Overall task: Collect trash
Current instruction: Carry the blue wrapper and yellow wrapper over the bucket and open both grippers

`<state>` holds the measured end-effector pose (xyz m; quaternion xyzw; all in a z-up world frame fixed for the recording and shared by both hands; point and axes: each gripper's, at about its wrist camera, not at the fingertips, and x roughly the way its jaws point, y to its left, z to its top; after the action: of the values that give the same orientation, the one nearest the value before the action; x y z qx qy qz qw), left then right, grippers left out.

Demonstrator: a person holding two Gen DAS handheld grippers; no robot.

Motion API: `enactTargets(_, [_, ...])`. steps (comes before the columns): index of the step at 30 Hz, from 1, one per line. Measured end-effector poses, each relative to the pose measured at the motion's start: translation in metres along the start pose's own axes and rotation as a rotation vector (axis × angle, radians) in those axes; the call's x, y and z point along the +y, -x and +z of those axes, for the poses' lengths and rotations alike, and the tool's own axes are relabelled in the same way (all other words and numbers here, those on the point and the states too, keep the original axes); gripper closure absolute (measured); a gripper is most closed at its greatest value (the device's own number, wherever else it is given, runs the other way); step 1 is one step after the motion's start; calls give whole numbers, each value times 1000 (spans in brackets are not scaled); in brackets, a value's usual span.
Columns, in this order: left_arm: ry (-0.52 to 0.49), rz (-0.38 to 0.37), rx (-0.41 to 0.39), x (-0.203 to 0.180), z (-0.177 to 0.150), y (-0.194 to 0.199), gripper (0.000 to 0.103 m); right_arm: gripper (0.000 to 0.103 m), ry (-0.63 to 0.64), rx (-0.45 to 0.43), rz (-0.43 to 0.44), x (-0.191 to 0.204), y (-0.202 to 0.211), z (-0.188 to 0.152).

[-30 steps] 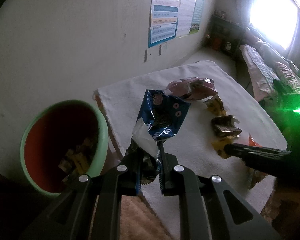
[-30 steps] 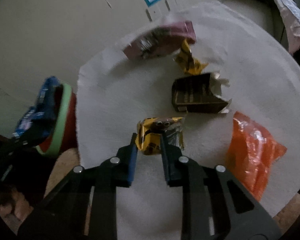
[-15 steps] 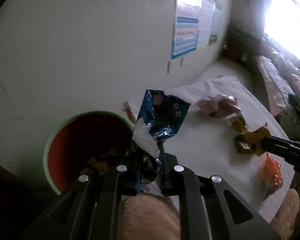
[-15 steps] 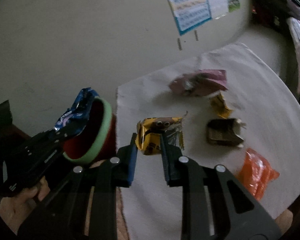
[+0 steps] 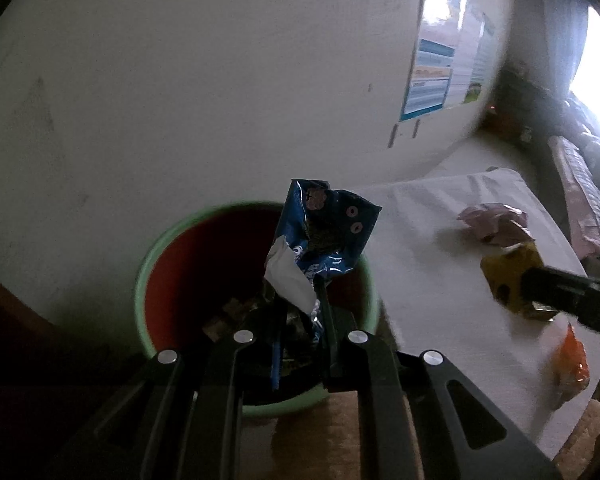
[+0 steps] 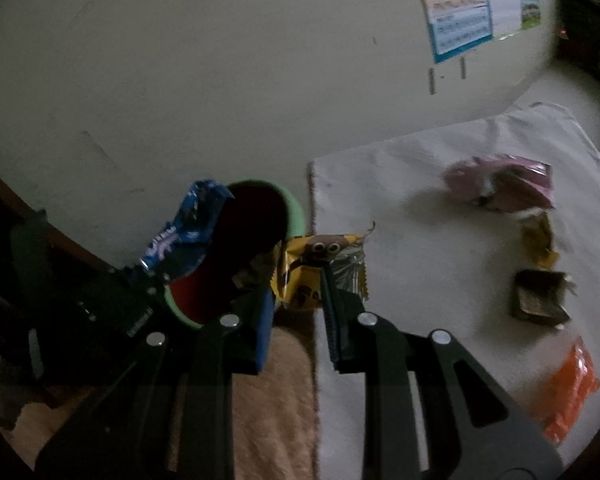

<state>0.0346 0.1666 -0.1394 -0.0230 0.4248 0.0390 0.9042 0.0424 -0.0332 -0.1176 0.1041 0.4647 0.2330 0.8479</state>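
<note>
My left gripper (image 5: 300,320) is shut on a blue snack wrapper (image 5: 324,236) and holds it over the green-rimmed red bin (image 5: 156,264), which has wrappers inside. My right gripper (image 6: 296,300) is shut on a yellow wrapper (image 6: 320,268) at the bin's (image 6: 296,208) right rim, beside the table's left edge. The blue wrapper (image 6: 188,220) also shows over the bin's far side in the right wrist view. The yellow wrapper (image 5: 508,276) shows at right in the left wrist view.
On the white-clothed table (image 6: 400,208) lie a pink wrapper (image 6: 500,184), a small yellow wrapper (image 6: 540,240), a dark brown packet (image 6: 540,296) and an orange wrapper (image 6: 572,388). A wall with a poster (image 6: 460,8) stands behind. A tan rug (image 6: 272,400) lies below.
Both grippers have moved left toward the bin. The blue wrapper now hangs over the bin's opening and the yellow wrapper has left the table and reached the bin's rim.
</note>
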Motion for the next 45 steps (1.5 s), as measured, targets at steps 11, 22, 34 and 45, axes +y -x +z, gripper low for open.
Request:
enactTargets(11, [62,39,47,35,-6,-23,92,80,43,46,41,36,-40,26])
enactTargets(22, [87,65,57,55,-3,-31,92,80,45,111,75,49,-75,39])
enactTargets(34, [106,62,57,69,3,-37,92,77,110,124,66,65,-85,36])
enactTargets(45, [125,75,50,73,4,-37,49,53,101,107,76,67,-84,38])
